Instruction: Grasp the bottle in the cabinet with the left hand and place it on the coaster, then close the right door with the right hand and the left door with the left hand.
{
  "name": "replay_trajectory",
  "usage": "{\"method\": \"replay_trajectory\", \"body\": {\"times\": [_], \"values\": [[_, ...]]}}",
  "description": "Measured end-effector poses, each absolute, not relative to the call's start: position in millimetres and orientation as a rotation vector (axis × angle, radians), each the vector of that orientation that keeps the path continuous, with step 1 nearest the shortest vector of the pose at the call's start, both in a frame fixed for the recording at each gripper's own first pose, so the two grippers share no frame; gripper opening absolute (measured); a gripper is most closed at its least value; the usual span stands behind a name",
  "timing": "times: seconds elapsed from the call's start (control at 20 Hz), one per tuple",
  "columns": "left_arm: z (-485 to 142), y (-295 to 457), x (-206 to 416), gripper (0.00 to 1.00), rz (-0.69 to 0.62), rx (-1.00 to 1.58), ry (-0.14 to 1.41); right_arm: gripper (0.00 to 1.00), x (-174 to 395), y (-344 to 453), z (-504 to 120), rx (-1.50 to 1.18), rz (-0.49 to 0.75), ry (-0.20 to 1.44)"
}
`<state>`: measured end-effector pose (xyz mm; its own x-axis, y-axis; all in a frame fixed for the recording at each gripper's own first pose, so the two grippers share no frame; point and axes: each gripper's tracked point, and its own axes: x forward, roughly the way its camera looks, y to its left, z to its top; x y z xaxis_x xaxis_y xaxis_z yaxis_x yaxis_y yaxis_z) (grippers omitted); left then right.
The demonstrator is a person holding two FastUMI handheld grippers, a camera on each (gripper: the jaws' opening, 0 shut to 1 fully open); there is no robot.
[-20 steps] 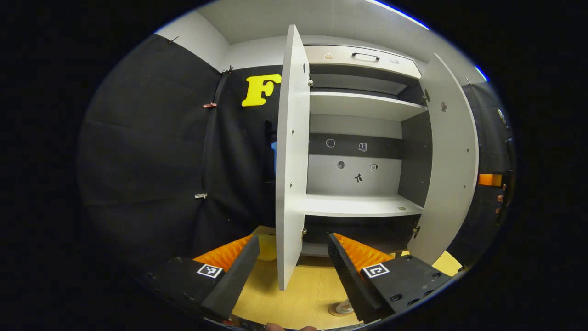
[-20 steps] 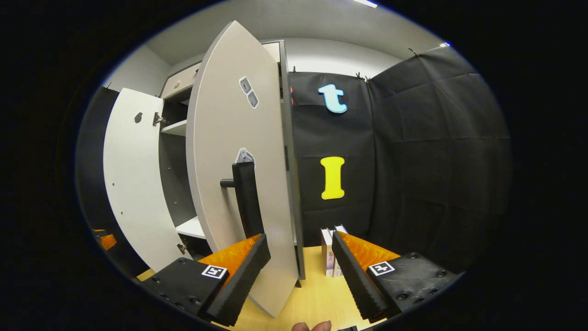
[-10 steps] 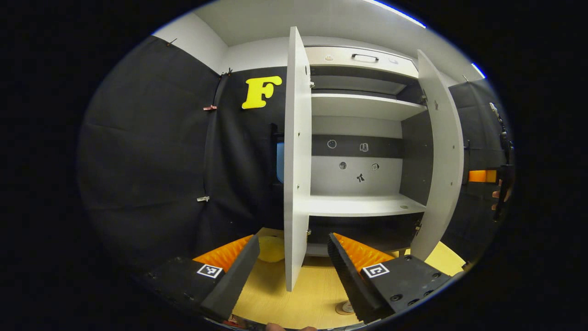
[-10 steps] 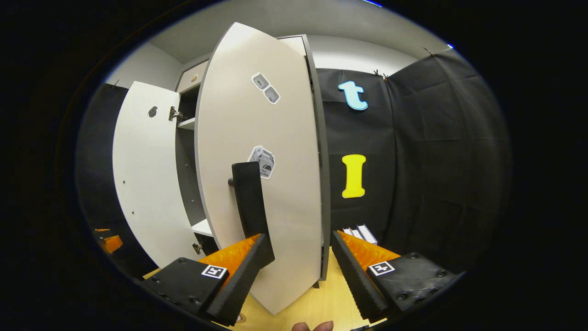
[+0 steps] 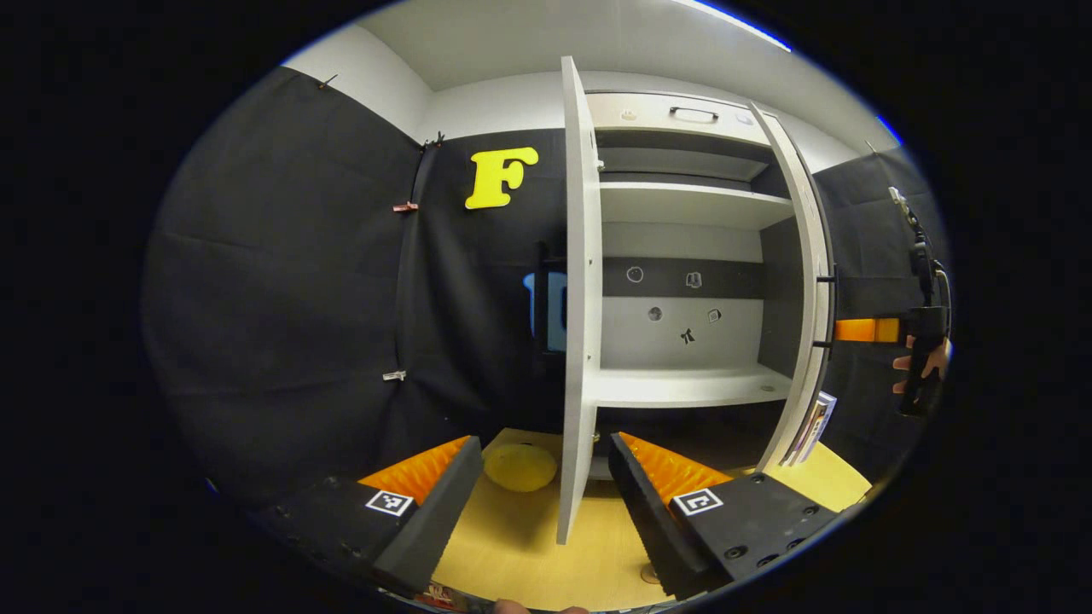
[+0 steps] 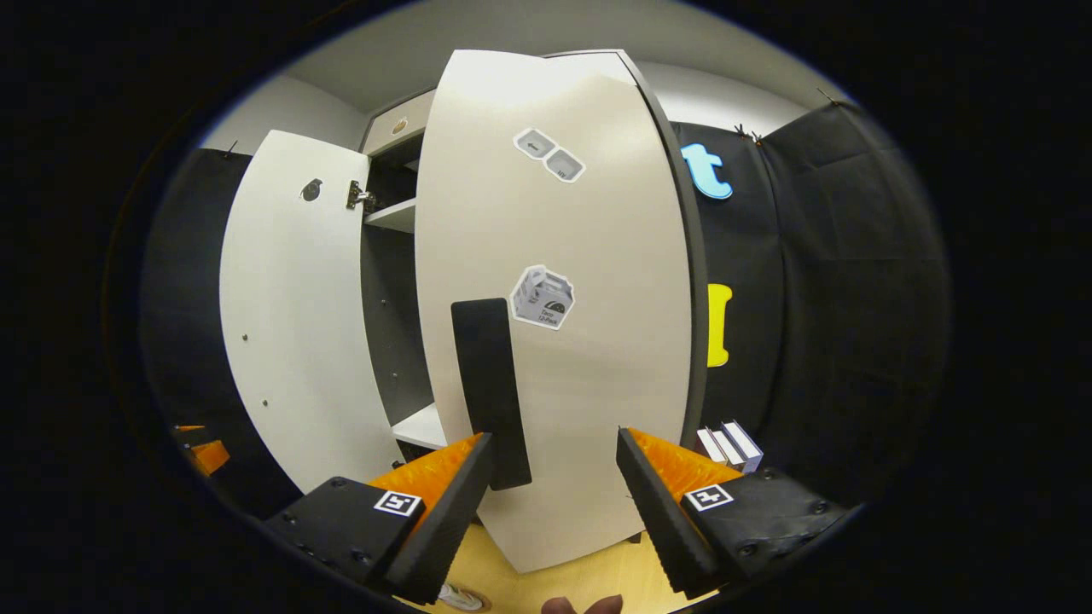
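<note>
Open cabinet [image 5: 682, 388] at 12 o'clock, visible shelves bare; both doors ajar. Left gripper [image 5: 542, 503] and right gripper [image 6: 553, 499] jaws spread, holding nothing.

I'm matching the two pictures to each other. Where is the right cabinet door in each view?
Left gripper view: right door stands right of centre, seen nearly edge-on.
Right gripper view: right door faces the camera at centre, handle low on it.
Shared landmark: left door.
</note>
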<state>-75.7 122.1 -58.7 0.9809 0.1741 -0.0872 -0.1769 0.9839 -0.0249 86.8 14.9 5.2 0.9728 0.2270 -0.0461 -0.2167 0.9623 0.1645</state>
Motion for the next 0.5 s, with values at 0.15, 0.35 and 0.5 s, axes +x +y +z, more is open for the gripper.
{"method": "replay_trajectory", "body": {"times": [0.15,0.35,0.5], "values": [[-58.3,128.4,-76.5,0.95,0.193,-0.032,0.087,0.96,97.5,25.3,4.4,0.175,0.234,0.064],[-56.3,142.1,-69.1,0.95,0.203,-0.032,0.091,0.96,109.2,34.6,3.6,0.178,0.233,0.060],[-55.7,148.7,-59.2,0.95,0.199,-0.019,0.103,0.96,115.5,37.7,3.4,0.175,0.217,0.060]]}}
